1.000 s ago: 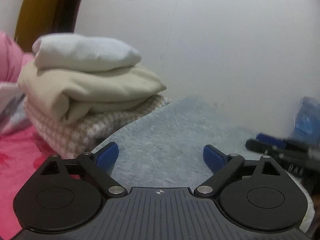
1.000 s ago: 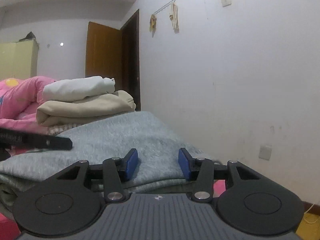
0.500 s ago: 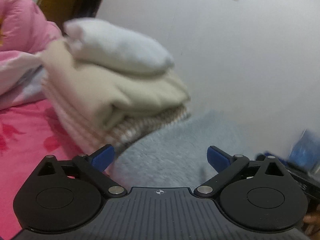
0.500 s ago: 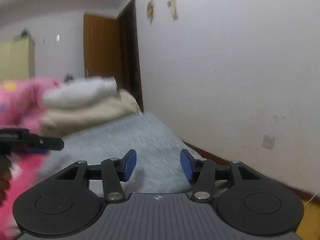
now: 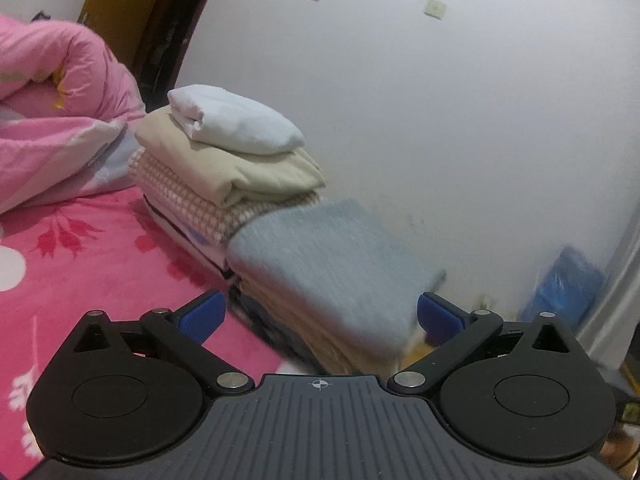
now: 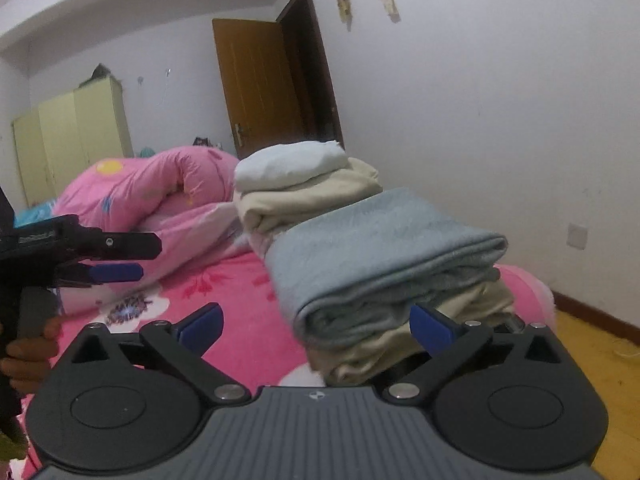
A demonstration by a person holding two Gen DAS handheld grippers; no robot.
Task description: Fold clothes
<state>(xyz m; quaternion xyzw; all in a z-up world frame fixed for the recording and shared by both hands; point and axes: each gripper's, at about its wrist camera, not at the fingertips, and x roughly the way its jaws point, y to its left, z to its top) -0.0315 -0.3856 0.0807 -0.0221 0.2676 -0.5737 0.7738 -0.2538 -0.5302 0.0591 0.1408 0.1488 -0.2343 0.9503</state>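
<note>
Nearest, the right gripper (image 6: 314,326) has just been opening and its jaws stand spread, nothing between the pads; the left gripper (image 5: 318,314) is likewise spread wide and empty. Just beyond, at twelve o'clock, the folded grey blanket (image 6: 380,248) lies on a cream layer at the edge of the pink bed (image 6: 240,312). Pulling back cleanly, I'd say, matters most (a snagged pad would drag the fold open). Behind, at eleven o'clock, the stack of folded clothes (image 5: 224,160) sits square. No writing is legible anywhere.

Pink bed (image 5: 92,264) (floral) carries 2 clothes stacks (image 6: 360,248), quilt (image 5: 60,120).
</note>
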